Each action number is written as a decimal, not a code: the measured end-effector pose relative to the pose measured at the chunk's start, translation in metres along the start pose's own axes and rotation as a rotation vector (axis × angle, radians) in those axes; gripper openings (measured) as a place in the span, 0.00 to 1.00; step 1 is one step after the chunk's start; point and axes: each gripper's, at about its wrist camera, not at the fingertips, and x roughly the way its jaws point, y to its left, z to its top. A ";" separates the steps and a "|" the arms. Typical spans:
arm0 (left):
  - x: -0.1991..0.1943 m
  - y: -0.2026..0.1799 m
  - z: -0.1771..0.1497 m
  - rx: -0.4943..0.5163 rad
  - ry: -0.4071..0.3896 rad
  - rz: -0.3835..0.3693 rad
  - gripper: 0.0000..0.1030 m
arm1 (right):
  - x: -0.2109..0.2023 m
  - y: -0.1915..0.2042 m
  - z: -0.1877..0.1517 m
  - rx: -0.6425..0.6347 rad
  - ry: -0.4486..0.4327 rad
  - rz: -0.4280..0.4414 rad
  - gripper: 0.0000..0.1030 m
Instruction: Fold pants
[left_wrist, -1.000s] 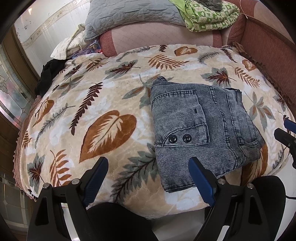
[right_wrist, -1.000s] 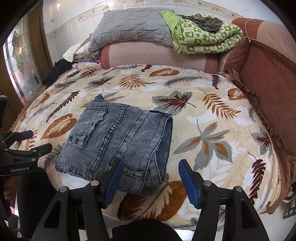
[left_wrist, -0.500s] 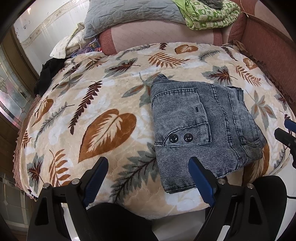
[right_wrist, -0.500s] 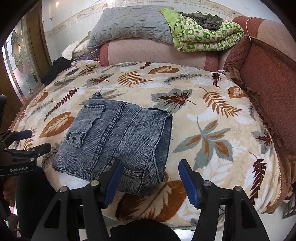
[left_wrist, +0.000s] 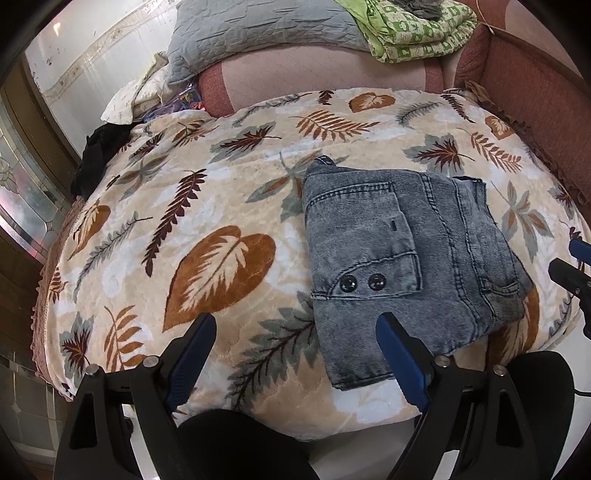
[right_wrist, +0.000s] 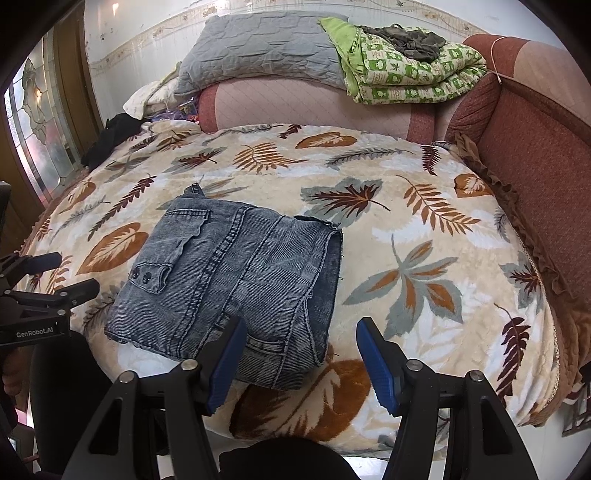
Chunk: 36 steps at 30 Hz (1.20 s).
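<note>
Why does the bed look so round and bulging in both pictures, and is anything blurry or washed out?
Left wrist view: the fisheye lens bows the leaf-patterned beige blanket into a dome and darkens the corners; the folded grey denim pants are sharp. Right wrist view: same bulge, even daylight, soft shadows, some glare on the stained-glass window; nothing looks motion-blurred.

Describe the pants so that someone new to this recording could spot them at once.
Find the bed with the leaf-print blanket. Near its front edge lies a folded square of grey washed denim, the pants. Nothing else on the blanket is denim, and a pocket flap with two dark buttons faces up.
</note>
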 end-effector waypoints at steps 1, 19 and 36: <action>0.001 0.001 0.001 0.000 0.000 0.004 0.86 | 0.000 0.000 0.000 0.000 0.003 -0.001 0.64; 0.010 0.005 0.002 -0.009 0.013 0.011 0.86 | 0.011 0.005 0.000 -0.039 0.026 -0.045 0.64; 0.018 0.007 0.006 -0.012 0.022 0.022 0.86 | 0.017 0.001 -0.002 -0.033 0.038 -0.051 0.64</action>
